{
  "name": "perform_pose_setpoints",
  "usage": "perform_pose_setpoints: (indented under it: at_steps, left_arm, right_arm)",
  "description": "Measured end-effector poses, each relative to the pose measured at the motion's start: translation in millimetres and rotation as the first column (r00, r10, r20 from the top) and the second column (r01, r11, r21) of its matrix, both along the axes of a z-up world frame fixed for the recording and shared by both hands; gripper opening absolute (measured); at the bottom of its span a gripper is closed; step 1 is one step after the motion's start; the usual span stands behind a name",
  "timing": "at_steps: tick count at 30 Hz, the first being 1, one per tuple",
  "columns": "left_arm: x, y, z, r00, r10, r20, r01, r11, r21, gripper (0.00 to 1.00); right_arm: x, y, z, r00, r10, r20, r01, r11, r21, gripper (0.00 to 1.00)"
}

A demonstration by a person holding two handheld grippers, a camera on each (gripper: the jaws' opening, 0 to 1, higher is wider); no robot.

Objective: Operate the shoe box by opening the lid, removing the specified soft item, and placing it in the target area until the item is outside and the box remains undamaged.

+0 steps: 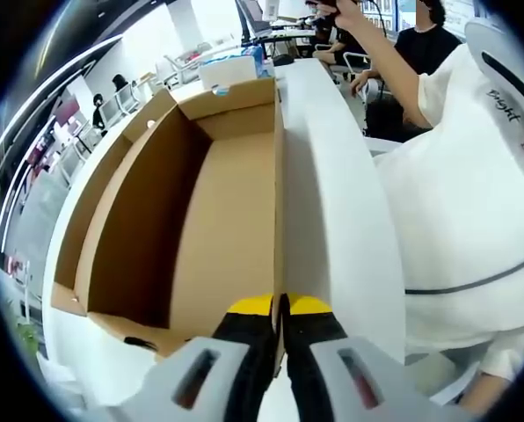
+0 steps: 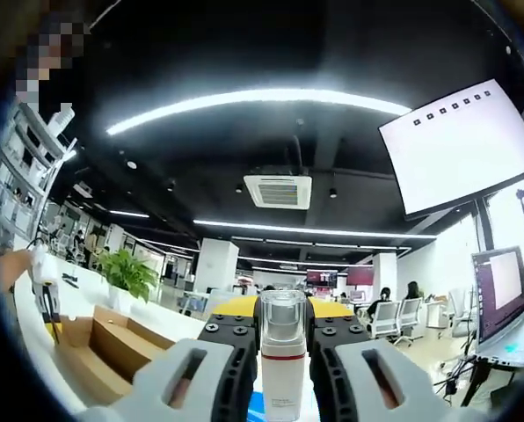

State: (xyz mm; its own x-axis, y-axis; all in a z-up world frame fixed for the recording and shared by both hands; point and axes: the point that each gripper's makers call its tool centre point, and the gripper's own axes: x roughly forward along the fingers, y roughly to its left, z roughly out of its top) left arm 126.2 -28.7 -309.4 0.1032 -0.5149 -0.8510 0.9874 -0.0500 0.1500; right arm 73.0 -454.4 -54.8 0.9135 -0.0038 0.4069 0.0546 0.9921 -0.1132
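An open brown cardboard shoe box (image 1: 218, 202) lies on a white table (image 1: 341, 220), its inside bare as far as I see. My left gripper (image 1: 280, 306), yellow-tipped, is shut on the top edge of the box's right wall at the near end. In the right gripper view my right gripper (image 2: 282, 327) is raised and tilted up toward the ceiling, shut on a white bottle with a clear cap (image 2: 282, 352). The box (image 2: 95, 347) shows low at the left there. The right gripper's white shell (image 1: 508, 88) rises at the upper right of the left gripper view.
A person in a white shirt (image 1: 455, 229) stands close on the right of the table. Other people sit at the table's far end (image 1: 420, 44). A small white box (image 1: 229, 70) stands beyond the shoe box. A green plant (image 2: 126, 272) and a laptop (image 2: 499, 290) are nearby.
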Motion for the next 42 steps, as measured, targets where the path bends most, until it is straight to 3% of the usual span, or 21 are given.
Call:
perform_pose_setpoints:
  at_steps: [9, 15, 19, 22, 24, 27, 35, 42]
  left_arm:
    - [0.1, 0.1, -0.1, 1.0, 0.0, 0.001, 0.0, 1.0, 0.0, 0.02]
    - [0.1, 0.3, 0.0, 1.0, 0.0, 0.002, 0.0, 1.0, -0.001, 0.02]
    - [0.4, 0.4, -0.1, 1.0, 0.0, 0.003, 0.0, 1.0, -0.001, 0.02]
    - [0.4, 0.4, -0.1, 1.0, 0.001, 0.003, -0.001, 1.0, -0.001, 0.02]
    - [0.5, 0.5, -0.1, 1.0, 0.0, 0.005, 0.0, 1.0, -0.003, 0.02]
    - [0.5, 0.5, 0.0, 1.0, -0.001, 0.004, 0.001, 1.0, -0.003, 0.02]
    - [0.2, 0.4, -0.2, 1.0, 0.0, -0.002, 0.0, 1.0, 0.001, 0.02]
    - [-0.2, 0.6, -0.3, 1.0, 0.002, -0.003, -0.002, 1.0, 0.002, 0.02]
  right_arm:
    - [-0.7, -12.9, -5.8, 0.999, -0.037, -0.017, 0.037, 0.999, 0.003, 0.18]
    - [-0.3, -17.5, -18.9, 0.998, -0.016, -0.052, 0.017, 1.0, 0.019, 0.18]
    - [0.0, -22.4, -33.1, 0.997, 0.011, -0.082, -0.008, 0.999, 0.032, 0.18]
    - [1.5, -31.5, -62.0, 0.989, -0.009, -0.145, 0.016, 0.999, 0.051, 0.18]
    - [-1.4, -36.7, -66.1, 0.992, 0.0, -0.125, 0.01, 0.996, 0.086, 0.18]
    - [-8.1, -34.6, -60.4, 0.994, 0.075, -0.076, -0.061, 0.985, 0.163, 0.18]
    - [-9.0, -30.8, -71.3, 0.991, 0.081, -0.107, -0.068, 0.991, 0.117, 0.18]
    - [-9.4, -37.8, -84.7, 0.988, 0.103, -0.115, -0.087, 0.988, 0.131, 0.18]
